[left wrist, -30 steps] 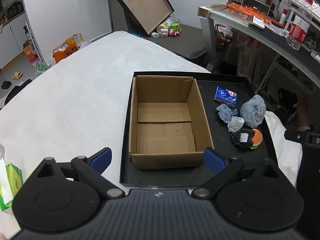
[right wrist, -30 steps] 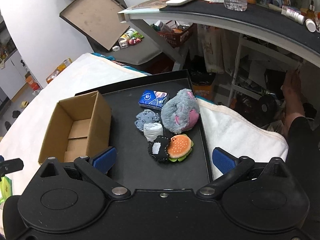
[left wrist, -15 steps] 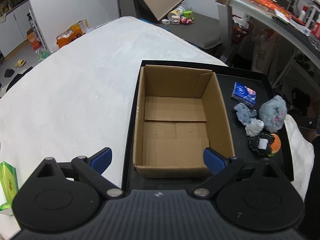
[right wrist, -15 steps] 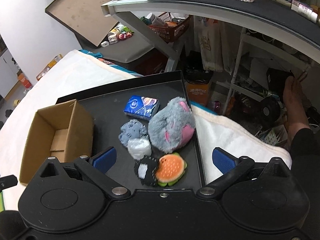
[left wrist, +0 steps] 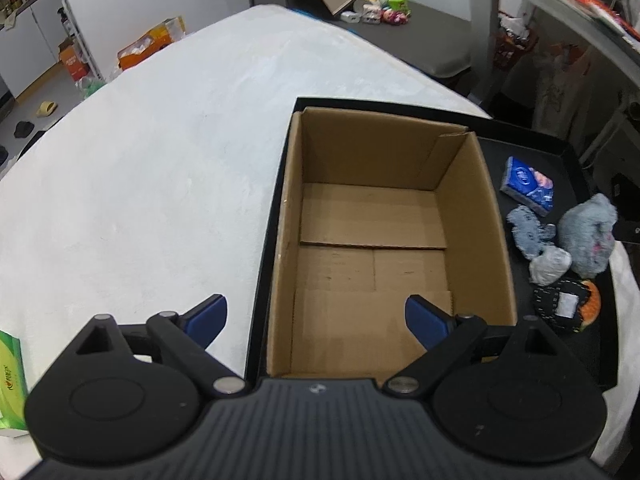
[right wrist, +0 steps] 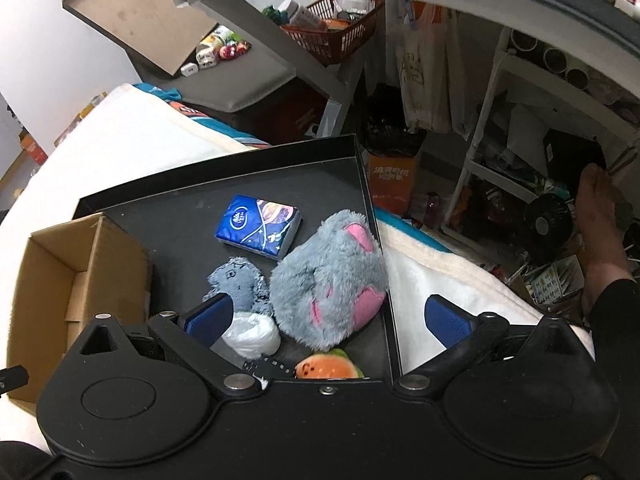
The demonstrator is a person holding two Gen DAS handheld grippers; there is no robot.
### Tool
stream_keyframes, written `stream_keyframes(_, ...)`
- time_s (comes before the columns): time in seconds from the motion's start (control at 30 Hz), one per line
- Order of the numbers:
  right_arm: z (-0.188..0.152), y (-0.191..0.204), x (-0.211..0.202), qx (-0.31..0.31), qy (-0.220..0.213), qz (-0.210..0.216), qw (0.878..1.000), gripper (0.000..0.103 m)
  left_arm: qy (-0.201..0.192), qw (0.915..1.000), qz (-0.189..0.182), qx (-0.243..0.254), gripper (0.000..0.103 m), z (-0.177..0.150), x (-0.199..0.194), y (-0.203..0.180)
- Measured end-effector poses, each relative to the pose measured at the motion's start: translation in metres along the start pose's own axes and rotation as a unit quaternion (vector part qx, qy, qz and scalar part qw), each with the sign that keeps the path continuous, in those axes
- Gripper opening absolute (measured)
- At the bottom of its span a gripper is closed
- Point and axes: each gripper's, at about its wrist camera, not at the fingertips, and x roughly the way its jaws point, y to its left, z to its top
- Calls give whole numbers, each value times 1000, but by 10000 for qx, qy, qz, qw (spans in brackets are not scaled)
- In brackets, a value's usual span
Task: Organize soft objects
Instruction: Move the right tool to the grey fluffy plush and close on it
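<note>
An empty cardboard box (left wrist: 376, 240) stands at the left of a black tray (right wrist: 200, 208). Right of it lie a grey plush toy (right wrist: 332, 280), a blue tissue pack (right wrist: 260, 226), a small grey knit piece (right wrist: 240, 280), a white crumpled wad (right wrist: 252, 334) and a burger plush (right wrist: 328, 368), partly hidden by my right gripper's body. My right gripper (right wrist: 326, 316) is open, low over the grey plush, which sits between its fingers. My left gripper (left wrist: 316, 316) is open and empty over the box's near-left edge.
The tray rests on a white padded surface (left wrist: 160, 168). A green carton (left wrist: 10, 380) lies at the near left. A desk frame with a red basket (right wrist: 332, 36), shelves and floor clutter stand to the right. A person's foot (right wrist: 600, 216) is at the far right.
Both grippers have moved forward and lower. The right one has closed in on the grey plush and now covers most of the burger plush. The left one has neared the box.
</note>
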Motion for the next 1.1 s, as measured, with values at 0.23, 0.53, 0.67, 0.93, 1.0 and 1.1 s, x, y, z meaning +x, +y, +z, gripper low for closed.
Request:
stream_keyframes(0.23, 11, 3, 26, -122, 215, -90, 9997, 103, 169, 9998, 142, -23, 95, 3, 21, 4)
stream_keyframes(0.53, 7, 14, 62, -211, 285, -362, 9987, 103, 272, 9992, 295, -11, 91, 6, 41, 5)
stream_keyframes(0.67, 1, 22, 71, -431, 261, -459, 9977, 103, 308, 9989, 364, -21, 82, 4, 47, 10)
stream_keyframes(0.93, -10, 31, 73, -857, 96, -762, 9934, 92, 382, 9988, 270, -114, 39, 2, 53, 15)
stream_keyframes(1.0, -13, 31, 72, -925, 33, -863, 9920, 82, 404, 9988, 224, -154, 23, -1, 53, 16)
stream_keyframes(1.1, -15, 28, 68, -920, -52, -833, 9923, 77, 448, 9986, 201, -212, 15, -5, 56, 18)
